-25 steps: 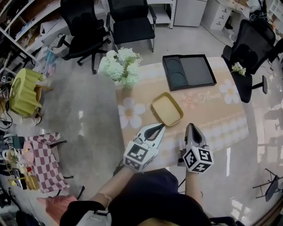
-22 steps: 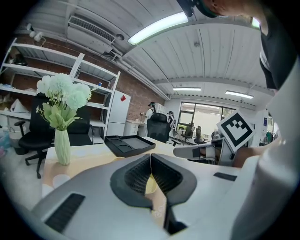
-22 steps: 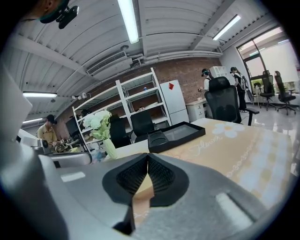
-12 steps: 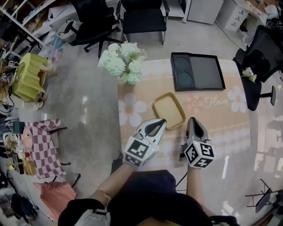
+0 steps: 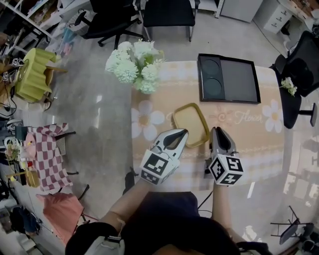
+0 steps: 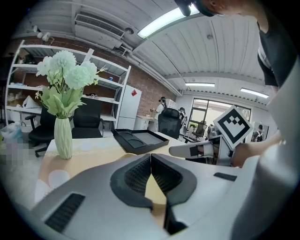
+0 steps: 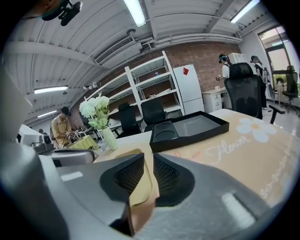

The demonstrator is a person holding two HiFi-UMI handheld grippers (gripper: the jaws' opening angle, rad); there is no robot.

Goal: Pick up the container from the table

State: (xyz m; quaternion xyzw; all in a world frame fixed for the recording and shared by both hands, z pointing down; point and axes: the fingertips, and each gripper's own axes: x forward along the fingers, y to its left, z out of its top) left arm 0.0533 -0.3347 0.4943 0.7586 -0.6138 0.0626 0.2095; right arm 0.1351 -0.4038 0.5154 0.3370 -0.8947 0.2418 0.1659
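The container (image 5: 190, 123), a shallow yellow-tan dish with rounded corners, lies on the floral table (image 5: 249, 134) in the head view. My left gripper (image 5: 183, 133) points at its near left corner, jaws closed tip to tip with nothing between them; in the left gripper view (image 6: 150, 157) the container (image 6: 155, 190) shows just beyond the tips. My right gripper (image 5: 218, 130) hovers right of the container's near right corner. Its jaws (image 7: 148, 157) are opening, a narrow gap between the pads, and the container (image 7: 143, 185) shows through the gap, not pressed by them.
A black tray (image 5: 228, 78) with two round recesses sits at the table's far right. A vase of white flowers (image 5: 134, 64) stands at the far left corner. Office chairs (image 5: 168, 11) ring the table; a checked cloth (image 5: 47, 159) lies on the floor at left.
Both grippers have come forward and down toward the container's near edge. The right gripper's jaws, closed before, now stand slightly apart.
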